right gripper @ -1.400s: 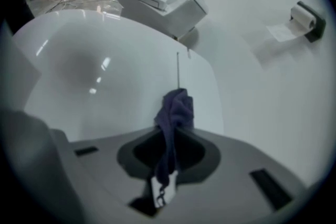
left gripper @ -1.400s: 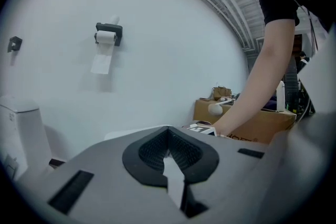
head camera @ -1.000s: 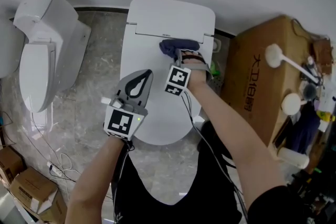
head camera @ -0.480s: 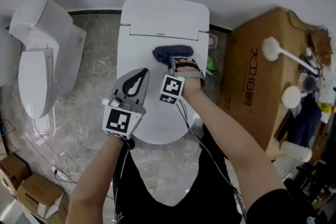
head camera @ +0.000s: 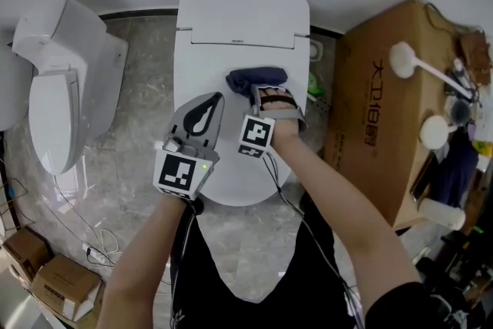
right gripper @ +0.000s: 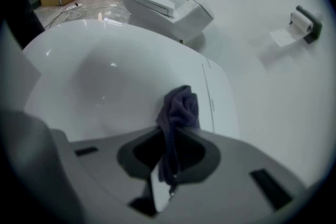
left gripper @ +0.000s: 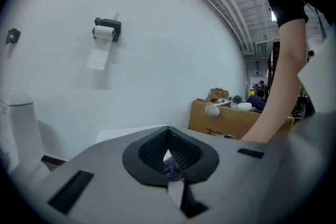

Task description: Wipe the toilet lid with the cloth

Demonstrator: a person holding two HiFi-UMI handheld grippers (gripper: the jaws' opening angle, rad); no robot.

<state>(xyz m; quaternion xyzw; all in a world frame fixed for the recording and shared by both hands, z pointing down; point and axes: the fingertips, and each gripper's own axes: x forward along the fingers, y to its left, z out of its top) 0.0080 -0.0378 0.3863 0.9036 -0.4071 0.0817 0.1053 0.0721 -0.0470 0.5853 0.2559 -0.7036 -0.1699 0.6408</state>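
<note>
The white toilet lid [head camera: 231,158] is closed in the middle of the head view. A dark blue cloth [head camera: 256,78] lies bunched on its rear part, a little in front of the hinge. My right gripper [head camera: 266,94] is shut on the cloth, pressing it to the lid. In the right gripper view the cloth [right gripper: 180,107] hangs clamped between the jaws of that gripper [right gripper: 170,139], above the lid [right gripper: 100,81]. My left gripper [head camera: 216,98] hovers over the lid's left half, shut and holding nothing. In the left gripper view, that gripper [left gripper: 168,131] points at the wall.
A second white toilet [head camera: 65,81] stands to the left on the grey stone floor. A big cardboard box [head camera: 377,112] with white brushes [head camera: 420,69] flanks the right. Small boxes [head camera: 54,285] and cables [head camera: 88,243] lie at bottom left. A paper roll holder [left gripper: 106,29] hangs on the wall.
The right gripper has dragged the cloth a little away from the hinge, toward the lid's front and slightly left. The left gripper has stayed about where it was.
</note>
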